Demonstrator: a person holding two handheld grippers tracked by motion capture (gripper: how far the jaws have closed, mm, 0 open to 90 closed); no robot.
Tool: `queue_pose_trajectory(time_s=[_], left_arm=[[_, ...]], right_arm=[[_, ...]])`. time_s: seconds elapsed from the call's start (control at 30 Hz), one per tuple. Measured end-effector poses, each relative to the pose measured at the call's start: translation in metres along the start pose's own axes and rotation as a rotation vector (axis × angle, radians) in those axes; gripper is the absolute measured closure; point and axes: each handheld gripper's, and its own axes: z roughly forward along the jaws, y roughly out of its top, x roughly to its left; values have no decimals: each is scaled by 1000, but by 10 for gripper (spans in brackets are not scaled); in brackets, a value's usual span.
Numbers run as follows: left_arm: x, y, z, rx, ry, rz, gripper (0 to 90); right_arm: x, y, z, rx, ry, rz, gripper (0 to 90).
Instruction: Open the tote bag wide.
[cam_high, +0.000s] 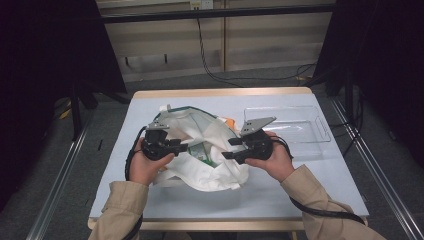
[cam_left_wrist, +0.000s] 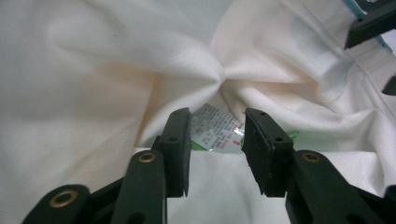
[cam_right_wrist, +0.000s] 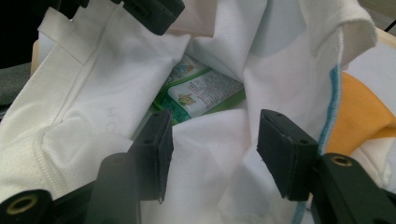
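On a pale worktop (cam_high: 150, 200) in a dark room, white cloth bag (cam_high: 210, 150) lying open, green packet (cam_right_wrist: 201, 91) deep inside. Left tool (cam_high: 182, 147) and right tool (cam_high: 226, 155) poised at the mouth, jaws parted, empty. Risk: pinching folds instead of packet, dragging the bag. Clear tray (cam_high: 295, 125) beyond; loose fabric crowding access.
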Motion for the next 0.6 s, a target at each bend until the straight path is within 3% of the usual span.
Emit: queue_pose_trajectory(time_s=[0.03, 0.07, 0.23, 0.37, 0.57, 0.6], left_arm=[[-2, -1, 2, -5, 0, -10, 601], [-2, -1, 3, 11, -4, 12, 590], [-5, -6, 9, 25, 15, 37, 526], [-4, -10, 12, 42, 13, 32, 494], [-4, -14, 15, 27, 12, 18, 453], [-2, -14, 13, 44, 13, 37, 453]], right_arm=[[-1, 0, 1, 3, -5, -2, 462], [-1, 0, 1, 2, -6, 1, 468], [-5, 0, 2, -11, -6, 18, 476], [-5, 0, 3, -15, -9, 10, 495], [-10, 0, 4, -19, -13, 15, 573], [-10, 0, 4, -19, -16, 8, 587]])
